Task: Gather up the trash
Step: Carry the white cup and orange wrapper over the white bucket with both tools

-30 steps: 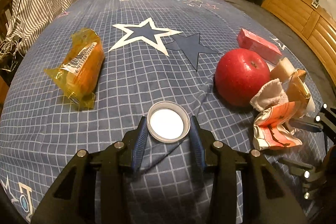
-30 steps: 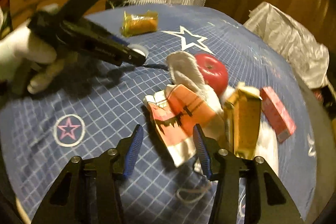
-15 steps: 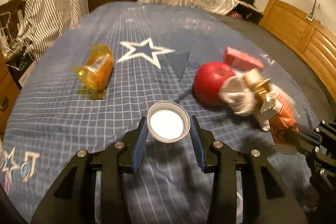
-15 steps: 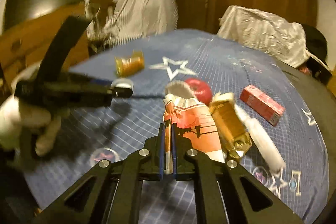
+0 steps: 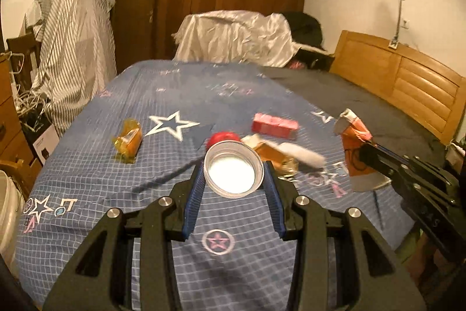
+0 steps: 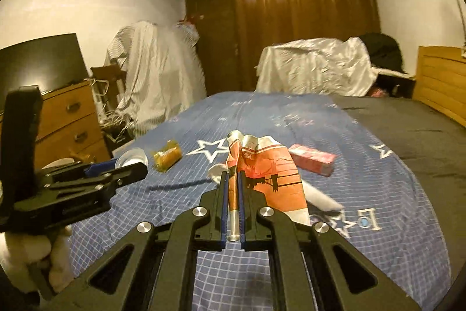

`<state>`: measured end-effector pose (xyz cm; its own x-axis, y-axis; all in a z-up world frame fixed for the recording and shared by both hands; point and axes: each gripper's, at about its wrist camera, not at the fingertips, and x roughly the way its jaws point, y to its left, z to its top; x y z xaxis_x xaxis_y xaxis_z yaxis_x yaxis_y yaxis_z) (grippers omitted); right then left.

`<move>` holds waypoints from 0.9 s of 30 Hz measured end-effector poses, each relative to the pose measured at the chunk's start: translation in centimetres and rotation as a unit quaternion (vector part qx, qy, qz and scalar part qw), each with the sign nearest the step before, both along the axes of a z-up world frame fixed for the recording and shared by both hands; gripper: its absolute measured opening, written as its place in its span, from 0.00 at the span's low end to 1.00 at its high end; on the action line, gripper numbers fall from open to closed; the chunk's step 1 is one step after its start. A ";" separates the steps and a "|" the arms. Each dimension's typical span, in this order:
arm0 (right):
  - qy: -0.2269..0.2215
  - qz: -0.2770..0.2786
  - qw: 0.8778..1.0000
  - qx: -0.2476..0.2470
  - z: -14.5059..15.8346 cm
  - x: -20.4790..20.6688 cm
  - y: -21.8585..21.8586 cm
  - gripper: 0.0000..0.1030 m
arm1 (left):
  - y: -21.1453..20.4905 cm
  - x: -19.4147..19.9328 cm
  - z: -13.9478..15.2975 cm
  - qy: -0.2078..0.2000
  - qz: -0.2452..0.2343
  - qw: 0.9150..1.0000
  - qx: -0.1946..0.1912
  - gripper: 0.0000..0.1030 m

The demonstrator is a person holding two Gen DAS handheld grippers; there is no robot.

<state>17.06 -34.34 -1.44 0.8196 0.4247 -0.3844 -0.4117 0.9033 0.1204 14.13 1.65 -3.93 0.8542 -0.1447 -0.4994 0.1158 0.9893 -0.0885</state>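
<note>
Orange wrapper [image 6: 271, 179] print unreadable, white cap [image 5: 231, 171] unlabelled

Both my grippers are the same build: matte black plastic frames with triangular cutouts in the arms, round silver screw heads at the linkage joints. Left gripper [image 5: 234, 177] fills the bottom centre of its view, ribbed blue pads [image 5: 193, 200] on the inner faces. Right gripper [image 6: 233, 179] has the same blue pads [image 6: 223, 203], four silver screws showing. In the right wrist view, lower left, a tall black block handle stands on the left unit, with a white glove [image 6: 32, 261] wrapped around the grip below.
</note>
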 end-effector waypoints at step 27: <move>-0.038 0.095 0.995 -0.008 6.3 -1.3 9.1 0.06 | 7.1 -3.4 4.2 -0.044 0.086 0.995 0.005 0.38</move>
<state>15.72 -25.26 4.91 0.7517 0.5695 -0.3326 -0.5828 0.8097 0.0690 10.72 8.77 0.30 0.9068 0.0120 -0.4213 -0.0487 0.9959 -0.0764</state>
